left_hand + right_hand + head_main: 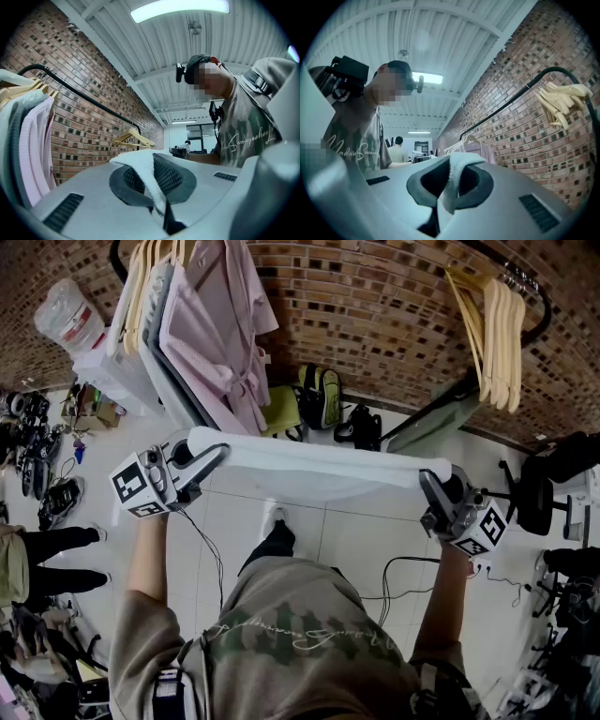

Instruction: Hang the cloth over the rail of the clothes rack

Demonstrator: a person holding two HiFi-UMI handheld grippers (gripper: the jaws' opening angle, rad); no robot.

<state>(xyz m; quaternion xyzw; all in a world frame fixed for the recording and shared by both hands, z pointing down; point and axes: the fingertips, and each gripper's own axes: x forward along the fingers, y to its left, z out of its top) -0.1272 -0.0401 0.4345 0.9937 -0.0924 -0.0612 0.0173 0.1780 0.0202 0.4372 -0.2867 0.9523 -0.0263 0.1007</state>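
**A:** Head view first. Where does the cloth (319,465) lie?

**B:** It is stretched between the two grippers with its long axis running left to right, sagging a little in the middle. The left gripper (208,459) has one end and the right gripper (433,486) has the other. The rail (547,306) is on the far side, against the brick wall, and seems to run roughly the same way as the cloth.

**A:** Which hand is nearer to it?

**B:** Neither, by much. Both forearms reach forward side by side, with the grippers about level. Garments (211,334) fill the rail's left part and hangers (497,329) sit at its right. The bare stretch between them lies straight beyond the cloth, so the move is probably up and away over that gap.

**A:** And the left gripper view?

**B:** The jaws are clenched on a white fold of the cloth, which rises up between the pads. The camera tilts upward, so the rail slants overhead to the left, well apart from the jaws.

**A:** The right gripper view?

**B:** Much the same. The jaws are pinched tight on the cloth's other end. The rail arcs above on the right with the hangers at its end, and nothing touches it yet.
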